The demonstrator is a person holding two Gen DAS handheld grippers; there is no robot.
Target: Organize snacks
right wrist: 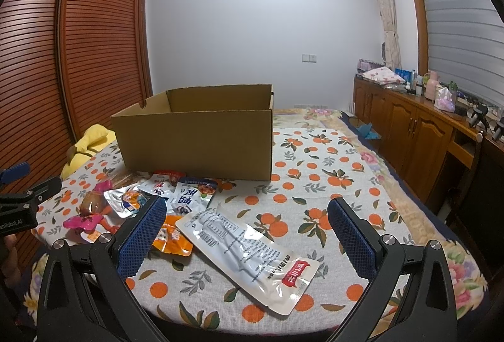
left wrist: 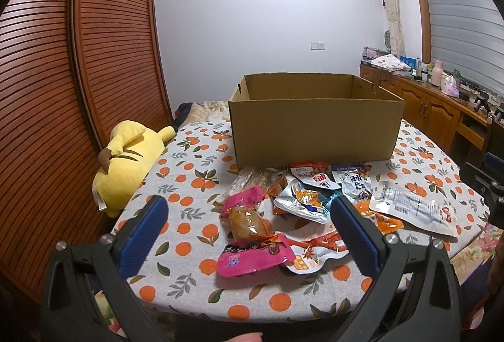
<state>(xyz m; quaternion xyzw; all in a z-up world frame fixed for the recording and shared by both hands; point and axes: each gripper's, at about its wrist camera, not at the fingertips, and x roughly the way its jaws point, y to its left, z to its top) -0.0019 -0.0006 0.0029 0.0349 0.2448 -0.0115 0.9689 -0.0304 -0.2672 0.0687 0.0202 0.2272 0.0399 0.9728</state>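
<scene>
One open cardboard box [left wrist: 316, 134] stands toward the far edge of the bench [right wrist: 346, 184], and some nine snack packets [left wrist: 302, 203] lie heaped against its near side. They look light, limp and slick, best pinched at a sealed edge, like the long white packet [right wrist: 249, 253]. The left gripper [left wrist: 249, 234] and right gripper [right wrist: 247, 234] hover with fingers spread wide, holding nothing.

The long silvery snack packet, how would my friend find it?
Find the big cardboard box on the orange-patterned tablecloth. The snack pile lies in front of it, and the long silvery packet lies at its right edge, between the right gripper's open fingers. Only it is long, pale, fine-printed, with a red label.
</scene>
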